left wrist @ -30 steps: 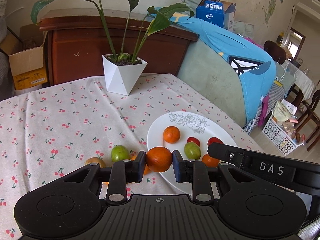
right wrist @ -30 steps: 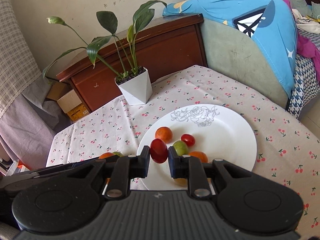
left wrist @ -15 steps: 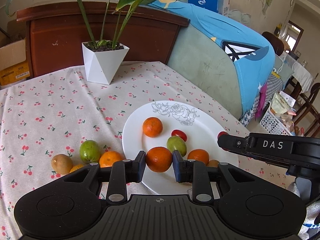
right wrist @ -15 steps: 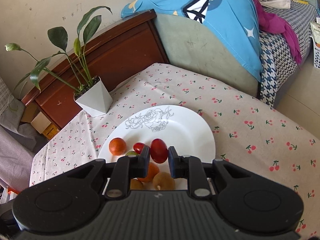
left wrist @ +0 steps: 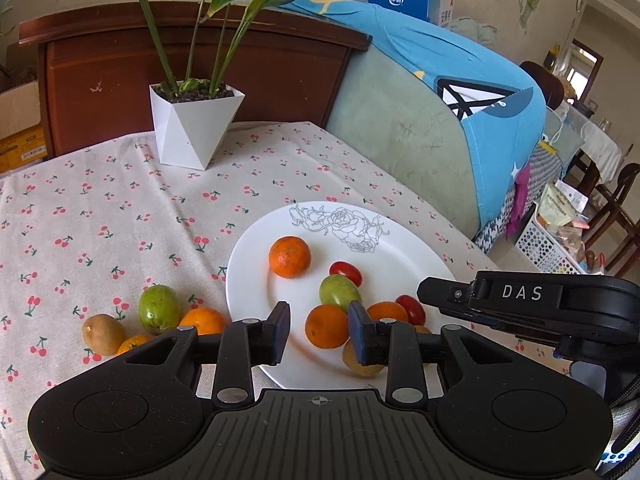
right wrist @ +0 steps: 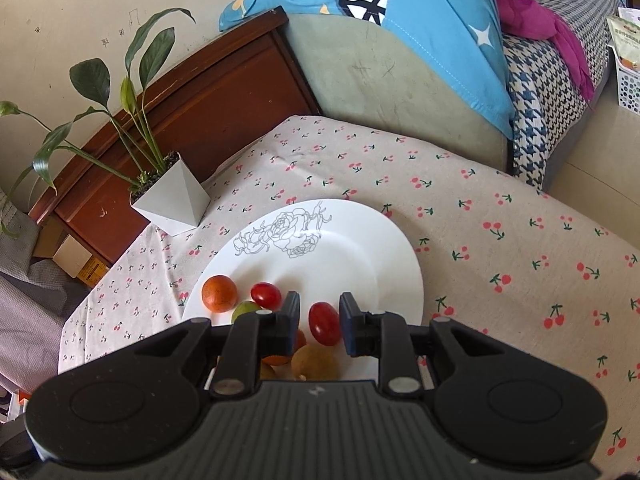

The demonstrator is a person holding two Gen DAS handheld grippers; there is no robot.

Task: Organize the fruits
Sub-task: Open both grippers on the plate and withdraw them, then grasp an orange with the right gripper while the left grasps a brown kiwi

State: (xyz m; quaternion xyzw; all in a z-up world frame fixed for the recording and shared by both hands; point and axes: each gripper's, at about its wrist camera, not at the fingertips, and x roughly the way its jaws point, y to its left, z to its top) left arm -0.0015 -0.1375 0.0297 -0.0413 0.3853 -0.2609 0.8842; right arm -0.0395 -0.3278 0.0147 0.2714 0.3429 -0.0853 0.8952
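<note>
A white plate (left wrist: 400,248) with a rose drawing lies on the cherry-print tablecloth and holds several fruits. My left gripper (left wrist: 320,330) hangs low over the plate's near rim. Its jaws are opening around an orange (left wrist: 326,326) that rests on the plate, with a gap at the left pad. My right gripper (right wrist: 320,322) is also opening, and a red tomato (right wrist: 325,322) sits between its pads, clear of the left one. Off the plate to the left lie a green fruit (left wrist: 159,309), a kiwi (left wrist: 103,334) and two oranges (left wrist: 202,320).
A white angular plant pot (left wrist: 192,128) stands at the table's far side before a dark wooden cabinet (left wrist: 200,64). A sofa under a blue cloth (left wrist: 460,92) borders the table on the right. A perforated white basket (left wrist: 548,244) sits on the floor beyond the table's right edge.
Both grippers came in lower over the plate's near side. The left jaws have parted from the orange and the right jaws from the tomato. The right view has rolled.
</note>
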